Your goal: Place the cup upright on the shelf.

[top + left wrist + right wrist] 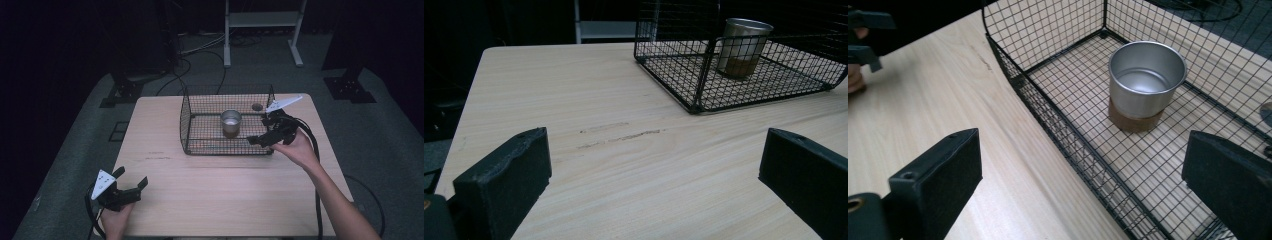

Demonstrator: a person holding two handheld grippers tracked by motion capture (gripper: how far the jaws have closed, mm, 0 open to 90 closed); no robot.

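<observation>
A black wire basket [225, 149] stands open-topped on the middle of the wooden table [210, 195]. Upright inside it is a shiny metal cup [231, 121] with a brown band at its base. My right gripper [263, 131] is open at the basket's right end, over its front corner, with nothing between its jaws. Its own view looks down over the basket rim [1048, 117] at the empty cup [1145, 82]. My left gripper [131, 177] rests open near the table's front left corner, far from the basket [664, 80] and the cup [743, 47].
A round cable hole [257, 106] sits in the tabletop behind the basket's right end. Faint scuff marks [619, 137] cross the wood between my left gripper and the basket. Stands, a shelf frame [262, 30] and cables lie on the dark floor beyond the table.
</observation>
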